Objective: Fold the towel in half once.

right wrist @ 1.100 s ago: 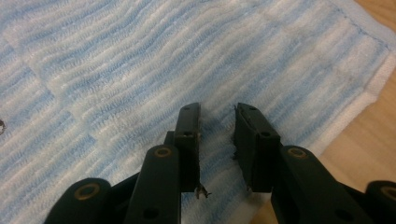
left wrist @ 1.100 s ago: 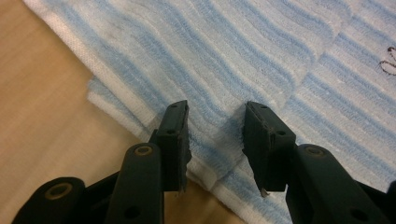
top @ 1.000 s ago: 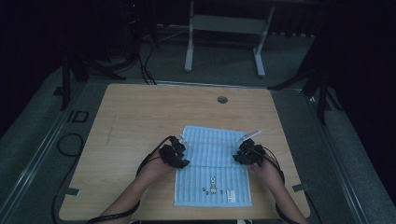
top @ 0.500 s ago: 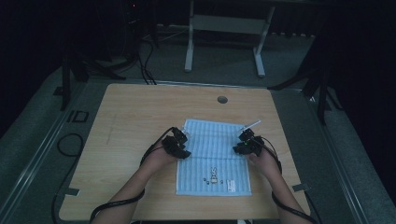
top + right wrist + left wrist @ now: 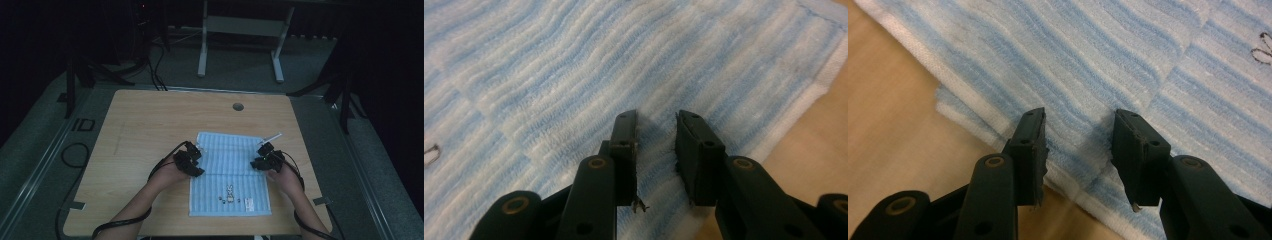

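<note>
Both grippers low, jaws part open, nothing clamped.
Left gripper (image 5: 189,161): jaws apart with a clear gap, pads (image 5: 1032,145) unloaded, forearm coming in diagonally from bottom left. Right gripper (image 5: 267,157): narrower gap, jaws just eased in a touch, pads (image 5: 694,150) free; hand (image 5: 281,176) directly behind it, forearm running to bottom right.
</note>
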The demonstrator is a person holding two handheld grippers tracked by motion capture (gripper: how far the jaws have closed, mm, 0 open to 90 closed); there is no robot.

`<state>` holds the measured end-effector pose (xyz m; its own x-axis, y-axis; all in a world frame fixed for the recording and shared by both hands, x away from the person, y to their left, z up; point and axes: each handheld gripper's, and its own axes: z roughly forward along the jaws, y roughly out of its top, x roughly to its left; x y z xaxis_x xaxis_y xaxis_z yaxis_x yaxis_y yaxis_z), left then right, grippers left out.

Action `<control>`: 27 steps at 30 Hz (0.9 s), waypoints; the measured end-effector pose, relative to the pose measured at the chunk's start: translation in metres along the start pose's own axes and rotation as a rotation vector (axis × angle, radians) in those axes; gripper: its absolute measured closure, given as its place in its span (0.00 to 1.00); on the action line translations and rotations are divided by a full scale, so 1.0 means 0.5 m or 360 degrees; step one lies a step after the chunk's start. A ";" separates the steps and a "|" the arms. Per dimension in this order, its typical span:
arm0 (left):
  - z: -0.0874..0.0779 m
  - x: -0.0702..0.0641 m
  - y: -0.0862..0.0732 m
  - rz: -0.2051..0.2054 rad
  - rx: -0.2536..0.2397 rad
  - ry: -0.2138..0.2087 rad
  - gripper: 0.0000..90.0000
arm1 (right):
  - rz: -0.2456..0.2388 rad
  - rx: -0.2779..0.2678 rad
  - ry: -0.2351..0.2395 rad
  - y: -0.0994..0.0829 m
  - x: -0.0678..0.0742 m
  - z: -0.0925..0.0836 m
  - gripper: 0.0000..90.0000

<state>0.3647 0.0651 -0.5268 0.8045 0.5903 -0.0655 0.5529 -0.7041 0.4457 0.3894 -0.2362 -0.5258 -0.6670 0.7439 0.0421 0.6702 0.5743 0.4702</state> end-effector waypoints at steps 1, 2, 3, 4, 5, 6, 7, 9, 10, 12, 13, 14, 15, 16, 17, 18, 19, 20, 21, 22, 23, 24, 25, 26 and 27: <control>-0.002 -0.004 -0.004 0.0008 0.0000 -0.0007 0.63 | -0.0008 -0.0008 0.0004 -0.005 0.003 -0.002 0.78; -0.003 -0.009 -0.008 0.0020 -0.0005 0.0007 0.63 | -0.0015 -0.0015 0.0000 -0.011 0.009 -0.004 0.78; -0.003 -0.016 -0.013 0.0034 -0.0012 0.0023 0.63 | -0.0022 -0.0018 0.0004 -0.017 0.013 -0.007 0.78; -0.005 -0.020 -0.016 0.0038 -0.0009 0.0019 0.63 | -0.0022 -0.0025 0.0016 -0.023 0.017 -0.009 0.77; -0.005 -0.023 -0.017 0.0040 -0.0007 0.0015 0.63 | -0.0028 -0.0029 0.0019 -0.026 0.019 -0.011 0.77; -0.007 -0.026 -0.018 0.0042 0.0005 0.0001 0.63 | -0.0027 -0.0027 0.0027 -0.028 0.020 -0.012 0.75; -0.011 -0.026 -0.017 0.0030 0.0012 -0.0041 0.63 | -0.0027 -0.0028 0.0041 -0.028 0.020 -0.015 0.74; -0.024 -0.021 -0.010 0.0021 -0.0007 -0.0042 0.62 | -0.0043 -0.0041 0.0035 -0.025 0.019 -0.029 0.71; -0.032 -0.015 -0.005 0.0005 -0.0024 -0.0033 0.60 | -0.0047 -0.0063 0.0022 -0.022 0.015 -0.039 0.71; -0.042 0.001 0.008 -0.0018 -0.0051 0.0043 0.58 | -0.0038 -0.0090 -0.0020 -0.013 0.003 -0.056 0.71; -0.046 0.013 0.017 -0.0040 -0.0067 0.0080 0.58 | -0.0045 -0.0092 -0.0050 -0.009 -0.003 -0.061 0.70; -0.047 0.027 0.025 -0.0078 -0.0082 0.0112 0.56 | -0.0049 -0.0096 -0.0074 -0.002 -0.014 -0.064 0.70; -0.046 0.045 0.036 -0.0125 -0.0105 0.0147 0.55 | -0.0028 -0.0089 -0.0088 0.005 -0.026 -0.065 0.69; -0.043 0.059 0.044 -0.0165 -0.0120 0.0167 0.55 | -0.0012 -0.0088 -0.0118 0.014 -0.041 -0.063 0.69; -0.039 0.073 0.051 -0.0193 -0.0138 0.0184 0.55 | 0.0005 -0.0087 -0.0143 0.021 -0.053 -0.059 0.69; -0.034 0.086 0.058 -0.0235 -0.0164 0.0194 0.53 | 0.0032 -0.0075 -0.0151 0.028 -0.065 -0.054 0.68; -0.029 0.100 0.064 -0.0288 -0.0183 0.0186 0.49 | 0.0054 -0.0065 -0.0163 0.035 -0.077 -0.048 0.68; -0.025 0.112 0.069 -0.0310 -0.0199 0.0166 0.49 | 0.0078 -0.0055 -0.0188 0.042 -0.088 -0.041 0.68; -0.020 0.121 0.075 -0.0314 -0.0203 0.0164 0.49 | 0.0107 -0.0049 -0.0199 0.048 -0.098 -0.035 0.67; -0.016 0.127 0.079 -0.0317 -0.0206 0.0178 0.49 | 0.0135 -0.0050 -0.0201 0.054 -0.108 -0.029 0.67; -0.010 0.136 0.086 -0.0330 -0.0197 0.0200 0.49 | 0.0154 -0.0044 -0.0216 0.059 -0.114 -0.024 0.67; -0.007 0.141 0.089 -0.0346 -0.0205 0.0194 0.49 | 0.0177 -0.0033 -0.0238 0.065 -0.124 -0.018 0.67; -0.002 0.149 0.094 -0.0361 -0.0222 0.0167 0.49 | 0.0202 -0.0031 -0.0234 0.068 -0.129 -0.014 0.66; 0.003 0.153 0.099 -0.0364 -0.0221 0.0181 0.49 | 0.0236 -0.0019 -0.0229 0.072 -0.138 -0.008 0.66; 0.008 0.155 0.102 -0.0366 -0.0212 0.0197 0.49 | 0.0251 -0.0007 -0.0225 0.075 -0.143 -0.002 0.66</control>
<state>0.4563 0.0735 -0.5126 0.6243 0.7778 -0.0725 0.6776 -0.4930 0.5457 0.4618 -0.2686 -0.5102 -0.5016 0.8651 -0.0083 0.7610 0.4458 0.4714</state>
